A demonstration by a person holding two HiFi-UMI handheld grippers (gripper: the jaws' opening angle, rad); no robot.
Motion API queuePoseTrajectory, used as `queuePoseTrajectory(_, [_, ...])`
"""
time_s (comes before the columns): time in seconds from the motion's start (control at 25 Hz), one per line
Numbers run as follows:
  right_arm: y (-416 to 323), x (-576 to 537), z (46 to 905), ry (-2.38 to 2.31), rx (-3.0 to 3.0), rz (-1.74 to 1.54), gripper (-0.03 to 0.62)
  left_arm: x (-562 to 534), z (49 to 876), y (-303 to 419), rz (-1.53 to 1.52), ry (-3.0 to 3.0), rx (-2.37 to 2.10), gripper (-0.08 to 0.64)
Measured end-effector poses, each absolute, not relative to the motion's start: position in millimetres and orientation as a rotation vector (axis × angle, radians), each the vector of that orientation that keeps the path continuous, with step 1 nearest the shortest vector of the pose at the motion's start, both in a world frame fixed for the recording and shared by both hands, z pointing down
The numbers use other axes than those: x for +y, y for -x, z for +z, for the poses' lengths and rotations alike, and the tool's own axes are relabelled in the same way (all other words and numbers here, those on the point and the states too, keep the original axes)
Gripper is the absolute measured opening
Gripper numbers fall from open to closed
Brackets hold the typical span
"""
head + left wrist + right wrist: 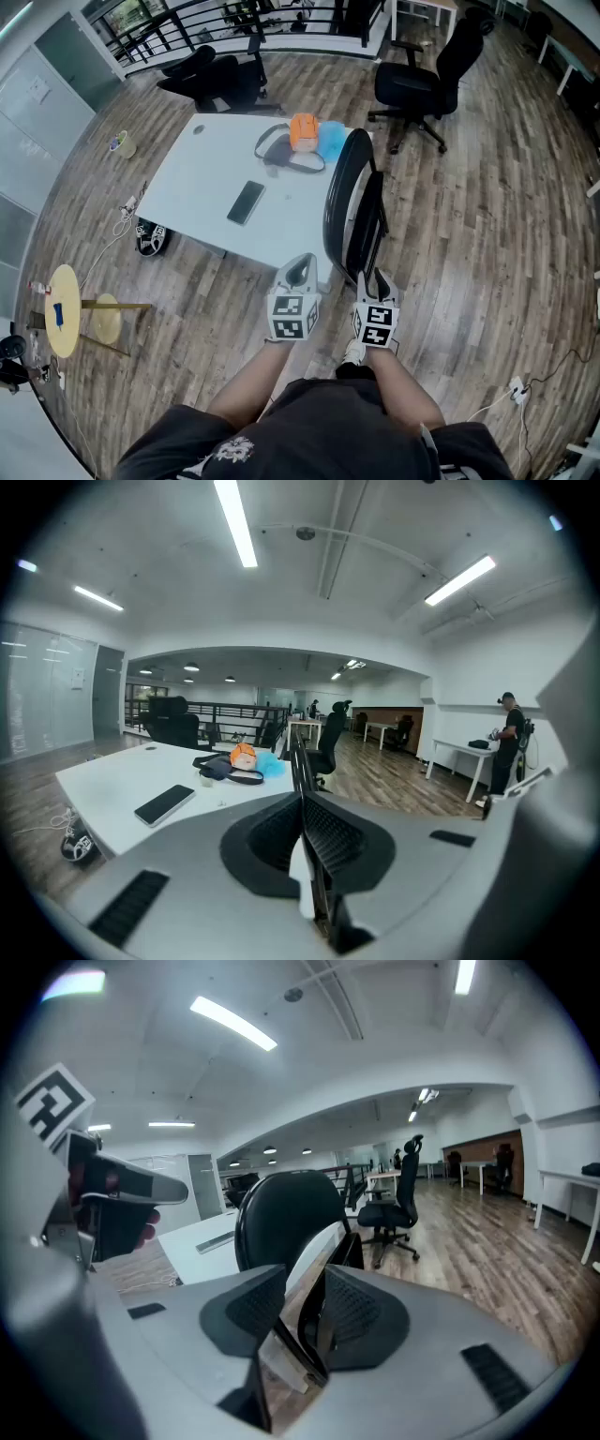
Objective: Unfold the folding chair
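Note:
The black folding chair [349, 202] stands folded and upright on the wood floor, against the near right edge of the white table [202, 178]. My right gripper [370, 279] is at the chair's lower part. In the right gripper view its jaws [305, 1312] hold a black bar of the chair frame, and the rounded backrest [281, 1218] rises behind them. My left gripper [302, 267] is just left of the chair, jaws shut. In the left gripper view [303, 803] the chair's thin edge [295, 761] lines up right beyond the tips, and I cannot tell if it touches them.
On the table lie a phone [246, 202], a black strapped bag [281, 150], an orange object [303, 131] and a blue one [331, 136]. Office chairs [427, 75] [211, 80] stand beyond. A small round yellow table [64, 309] is at left. A person [509, 742] stands far right.

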State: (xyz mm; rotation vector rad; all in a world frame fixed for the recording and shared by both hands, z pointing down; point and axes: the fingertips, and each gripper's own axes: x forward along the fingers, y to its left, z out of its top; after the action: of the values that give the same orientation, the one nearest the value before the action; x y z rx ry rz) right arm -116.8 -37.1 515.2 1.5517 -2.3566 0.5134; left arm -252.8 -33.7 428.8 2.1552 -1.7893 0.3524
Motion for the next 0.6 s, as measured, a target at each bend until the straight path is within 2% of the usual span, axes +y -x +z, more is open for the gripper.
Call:
queuePoseTrajectory(0.08, [120, -65, 527, -1.521, -2.355, 0.58, 0.148, -60, 432, 250, 0.358, -2.149, -1.79, 0.023])
queuePoseTrajectory(0.16, [125, -93, 541, -1.501, -2.336, 0.646, 0.168, -86, 436, 248, 0.359, -2.138, -1.778, 0.127])
queuePoseTrajectory(0.24, [128, -117, 560, -1.488, -2.29, 0.719, 0.187, -107, 444, 246, 0.374, -2.124, -1.751, 0.186])
queuePoseTrajectory(0.6, [153, -186, 636, -1.366, -2.046, 0.938, 0.256, -168, 476, 228, 0.502, -2.16, -1.54, 0.213])
